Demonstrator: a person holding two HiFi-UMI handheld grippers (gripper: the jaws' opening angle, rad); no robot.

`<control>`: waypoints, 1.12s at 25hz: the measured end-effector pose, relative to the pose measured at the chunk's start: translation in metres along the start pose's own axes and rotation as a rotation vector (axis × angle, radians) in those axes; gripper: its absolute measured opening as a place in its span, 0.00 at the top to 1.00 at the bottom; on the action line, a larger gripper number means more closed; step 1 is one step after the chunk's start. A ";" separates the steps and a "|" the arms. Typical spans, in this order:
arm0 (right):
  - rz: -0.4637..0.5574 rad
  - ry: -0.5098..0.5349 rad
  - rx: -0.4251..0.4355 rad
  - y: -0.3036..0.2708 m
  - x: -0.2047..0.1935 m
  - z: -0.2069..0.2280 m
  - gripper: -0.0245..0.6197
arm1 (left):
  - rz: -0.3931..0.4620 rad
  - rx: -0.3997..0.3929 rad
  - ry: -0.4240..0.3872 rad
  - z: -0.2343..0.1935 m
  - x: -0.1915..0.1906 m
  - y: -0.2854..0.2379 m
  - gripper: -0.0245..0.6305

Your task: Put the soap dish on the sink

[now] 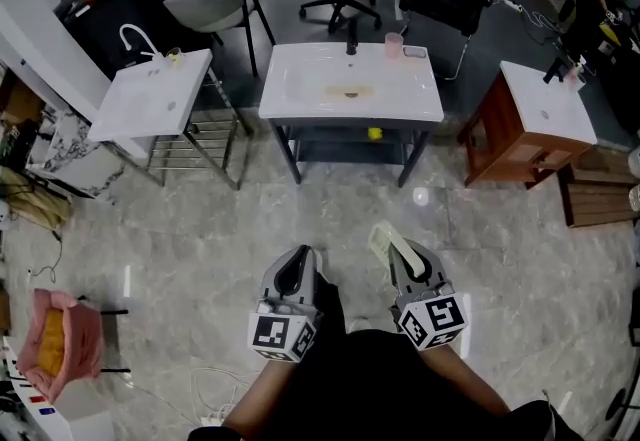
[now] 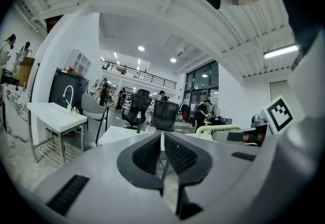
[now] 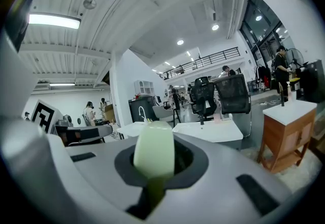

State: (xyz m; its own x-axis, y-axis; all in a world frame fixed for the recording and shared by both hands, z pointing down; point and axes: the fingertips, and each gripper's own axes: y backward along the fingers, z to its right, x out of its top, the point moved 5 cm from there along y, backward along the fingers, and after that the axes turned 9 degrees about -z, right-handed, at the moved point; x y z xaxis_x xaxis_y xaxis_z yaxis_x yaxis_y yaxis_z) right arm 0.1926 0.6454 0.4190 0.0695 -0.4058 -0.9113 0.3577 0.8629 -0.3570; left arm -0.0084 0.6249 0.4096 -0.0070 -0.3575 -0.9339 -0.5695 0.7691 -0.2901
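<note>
Right gripper [image 1: 400,251] clamps the pale green soap dish [image 1: 381,237]; left gripper [image 1: 298,267] closed, empty; sink [image 1: 300,94] well ahead, placing not yet done

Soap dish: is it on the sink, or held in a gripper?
Held: the right gripper is shut on the green soap dish; the middle sink stands far across the floor.

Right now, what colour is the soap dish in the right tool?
Pale green soap dish, clearest in the right gripper view.

Right gripper [image 3: 155,163] grips the pale green soap dish [image 3: 154,142], sink [image 3: 209,130] beyond.
</note>
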 end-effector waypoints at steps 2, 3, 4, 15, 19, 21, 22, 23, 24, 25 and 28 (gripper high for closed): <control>-0.009 0.007 -0.005 -0.018 0.007 0.002 0.95 | 0.003 -0.009 0.005 -0.013 0.006 -0.016 0.93; -0.013 0.010 -0.008 -0.028 0.010 0.004 0.95 | 0.002 -0.013 0.007 -0.020 0.009 -0.025 0.93; -0.018 0.012 -0.012 -0.038 0.015 0.006 0.95 | 0.000 -0.016 0.011 -0.027 0.011 -0.033 0.93; -0.026 -0.017 -0.096 -0.174 0.087 0.039 0.95 | -0.009 -0.045 0.048 -0.124 0.061 -0.127 0.93; -0.012 -0.002 -0.113 -0.220 0.122 0.047 0.95 | 0.004 -0.053 0.048 -0.165 0.086 -0.156 0.93; -0.021 -0.006 -0.103 -0.241 0.129 0.045 0.95 | -0.008 -0.048 0.059 -0.184 0.092 -0.167 0.93; -0.024 -0.012 -0.096 -0.250 0.131 0.042 0.95 | -0.016 -0.047 0.063 -0.193 0.094 -0.172 0.93; -0.025 -0.017 -0.091 -0.259 0.133 0.039 0.95 | -0.019 -0.049 0.064 -0.201 0.097 -0.177 0.93; -0.026 -0.021 -0.087 -0.268 0.137 0.036 0.95 | -0.015 -0.054 0.062 -0.209 0.101 -0.183 0.93; -0.027 -0.021 -0.086 -0.277 0.141 0.033 0.95 | -0.010 -0.059 0.061 -0.216 0.105 -0.189 0.93; -0.031 -0.011 -0.089 -0.304 0.153 0.029 0.95 | 0.006 -0.073 0.055 -0.237 0.117 -0.208 0.93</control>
State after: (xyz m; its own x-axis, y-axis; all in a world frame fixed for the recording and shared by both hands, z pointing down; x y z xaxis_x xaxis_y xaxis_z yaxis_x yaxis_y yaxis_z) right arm 0.1212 0.3123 0.3945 0.0703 -0.4355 -0.8974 0.2757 0.8731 -0.4021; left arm -0.0856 0.2976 0.4098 -0.0547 -0.3832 -0.9220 -0.6275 0.7315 -0.2668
